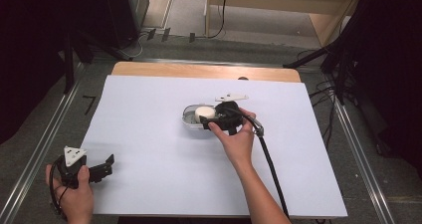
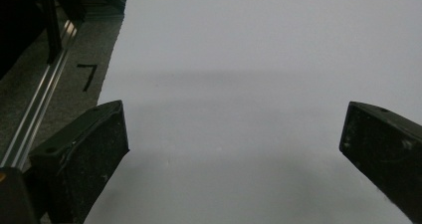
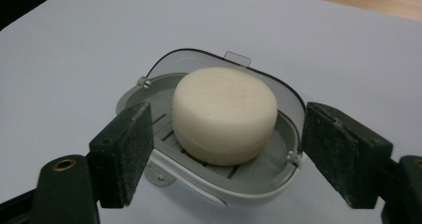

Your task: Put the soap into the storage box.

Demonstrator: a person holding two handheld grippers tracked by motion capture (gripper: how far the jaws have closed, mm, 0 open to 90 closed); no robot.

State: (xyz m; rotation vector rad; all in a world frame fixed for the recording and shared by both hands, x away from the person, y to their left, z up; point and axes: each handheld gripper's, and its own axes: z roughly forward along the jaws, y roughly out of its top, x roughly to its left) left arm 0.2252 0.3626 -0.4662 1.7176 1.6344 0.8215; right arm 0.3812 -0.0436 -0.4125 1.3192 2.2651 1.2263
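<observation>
Soap [image 3: 224,114], a round cream-white bar, sits in an open soap case [image 3: 199,184] at the middle of the tabletop [image 1: 149,174], which is covered by a pale sheet. In the right tool view the bar rests on the slotted grey tray of the case, and the clear hinged lid [image 3: 234,67] stands raised behind it. The right tool [image 3: 226,154] is set at the near rim of the case, one black jaw on each side of it, with the soap between them and a gap on both sides of the bar; the pads press on neither the soap nor, so far as can be seen, the case walls. The jaws stand moderately apart, holding nothing.

From the high view the right hand [image 1: 234,139] reaches in from the bottom edge and holds that tool [image 1: 211,122] level, pointing left at the case [image 1: 191,118], with a black cable [image 1: 271,169] trailing back along the forearm. The soap [image 1: 204,113] shows as a white disc just beyond the jaws.

The left tool [image 1: 107,167] lies well apart, at the near left corner of the tabletop, gripped by the left hand [image 1: 74,194]. In the left tool view its jaws stand wide, with bare sheet between them [image 2: 234,149]. A metal rail [image 2: 40,109] runs along the floor beside the tabletop's left edge.
</observation>
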